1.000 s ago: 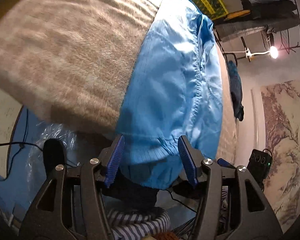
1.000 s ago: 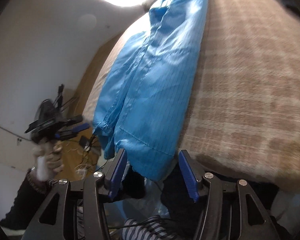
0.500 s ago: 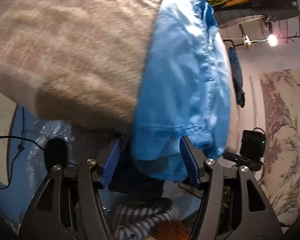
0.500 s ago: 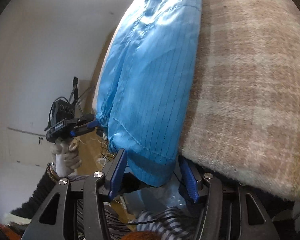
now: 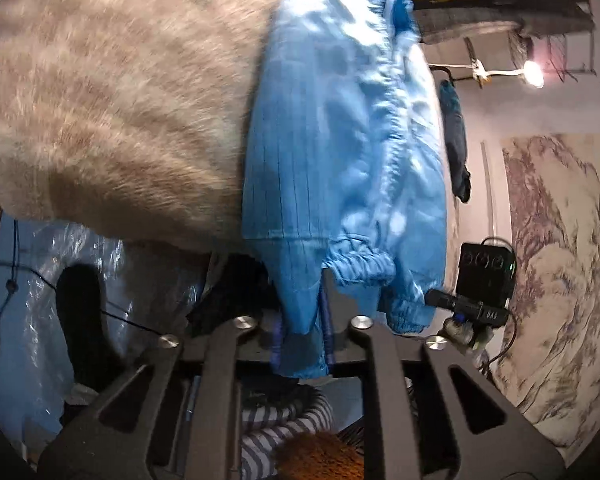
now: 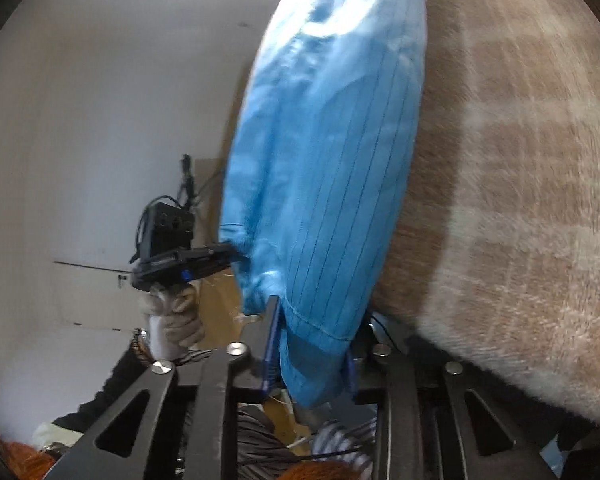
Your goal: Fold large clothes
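Clothes first: the large sky-blue pinstriped garment (image 5: pixel 339 152) lies stretched out on the beige checked fuzzy blanket (image 5: pixel 120 92) of a bed, its long axis running from the bottom centre of each wrist view up toward the top, directly away from you. Its near hem hangs over the bed's edge.

In the left wrist view, your left hand-held gripper (image 5: pixel 301 328) sits at the bottom centre with its jaws closing, and a corner of the hem is pinched narrow between the blue pads. To the right of that corner you see the gathered elastic cuff (image 5: pixel 359 260) bunched at the hem, and further right, at the frame's edge, your right hand-held gripper (image 5: pixel 465 310) reaching in sideways.

In the right wrist view, the left hand-held gripper (image 6: pixel 204 264) shows at middle left, carried by a gloved hand (image 6: pixel 172 316), its tips meeting the garment's left edge. At bottom centre the right hand-held gripper (image 6: pixel 309 354) has its jaws closing too, with the other hem corner between them; the cloth bulges there.

Both tools stand at the same near end, one per corner. So the coming fold, I judge, turns on carrying that hem along the long axis, up and away from you.
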{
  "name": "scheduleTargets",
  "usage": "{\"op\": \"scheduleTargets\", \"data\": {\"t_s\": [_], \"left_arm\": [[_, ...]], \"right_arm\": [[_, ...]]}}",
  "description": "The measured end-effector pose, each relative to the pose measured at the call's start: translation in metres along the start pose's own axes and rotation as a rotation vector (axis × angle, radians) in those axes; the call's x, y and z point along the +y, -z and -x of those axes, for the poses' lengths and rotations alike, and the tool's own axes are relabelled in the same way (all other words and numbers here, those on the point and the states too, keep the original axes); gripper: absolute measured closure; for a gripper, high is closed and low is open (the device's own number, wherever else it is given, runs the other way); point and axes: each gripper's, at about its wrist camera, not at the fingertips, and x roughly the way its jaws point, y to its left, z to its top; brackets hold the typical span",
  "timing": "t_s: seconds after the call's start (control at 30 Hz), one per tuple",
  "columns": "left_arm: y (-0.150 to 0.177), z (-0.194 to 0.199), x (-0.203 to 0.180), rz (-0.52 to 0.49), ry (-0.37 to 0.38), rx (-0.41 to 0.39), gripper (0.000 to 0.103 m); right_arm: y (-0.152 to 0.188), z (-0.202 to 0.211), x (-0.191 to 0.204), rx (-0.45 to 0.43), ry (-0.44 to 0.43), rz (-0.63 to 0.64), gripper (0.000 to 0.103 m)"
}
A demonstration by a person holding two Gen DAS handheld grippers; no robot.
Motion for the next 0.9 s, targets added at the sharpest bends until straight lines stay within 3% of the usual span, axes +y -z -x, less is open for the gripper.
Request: {"op": "scheduleTargets", "data": {"t_s": [0.07, 0.17, 0.3, 0.37, 0.4, 0.43, 0.47, 0.5, 0.63, 0.67, 0.73, 0.77, 0.9], "left_arm": [[0.003, 0.006, -0.007, -0.039, -0.007, -0.025, 0.095], [0.006, 0.008, -0.009, -0.054, -0.017, -0.040, 0.098], [0.012, 0.004, -0.003, -0.049, -0.038, -0.033, 0.099], [0.013, 0.006, 0.001, -0.032, -0.031, -0.045, 0.098], [0.012, 0.007, 0.003, -0.013, -0.024, -0.048, 0.094], [0.010, 0.008, 0.007, 0.016, 0.002, -0.049, 0.082], [0.009, 0.009, 0.010, 0.038, 0.020, -0.055, 0.073], [0.007, 0.011, 0.013, 0.066, 0.041, -0.067, 0.055], [0.003, 0.011, 0.011, 0.089, 0.079, -0.075, 0.052], [0.003, 0.010, 0.008, 0.081, 0.077, -0.075, 0.057], [0.002, 0.005, 0.001, 0.056, 0.038, -0.063, 0.101], [0.003, 0.004, -0.002, 0.044, 0.022, -0.066, 0.100], [0.007, 0.011, -0.029, -0.017, 0.056, -0.095, 0.100]], "right_arm": [[-0.002, 0.004, 0.008, -0.020, 0.013, 0.034, 0.090], [-0.002, 0.008, 0.016, -0.037, 0.060, 0.059, 0.094], [0.000, 0.009, 0.009, -0.040, 0.070, 0.041, 0.094], [0.004, 0.008, 0.009, -0.051, 0.070, 0.046, 0.083], [0.000, 0.005, 0.013, -0.054, 0.079, 0.036, 0.074], [-0.002, 0.005, 0.017, -0.059, 0.077, 0.025, 0.065], [-0.002, 0.007, 0.016, -0.065, 0.064, 0.015, 0.065], [-0.003, 0.009, 0.013, -0.065, 0.047, -0.002, 0.065], [-0.001, 0.006, 0.009, -0.047, 0.036, -0.015, 0.070], [0.000, 0.005, 0.009, -0.041, 0.037, -0.010, 0.075], [0.004, 0.000, 0.012, -0.028, 0.043, 0.014, 0.087], [0.005, 0.000, 0.015, -0.029, 0.048, 0.030, 0.094], [0.005, 0.006, 0.029, -0.074, 0.054, 0.077, 0.098]]}}
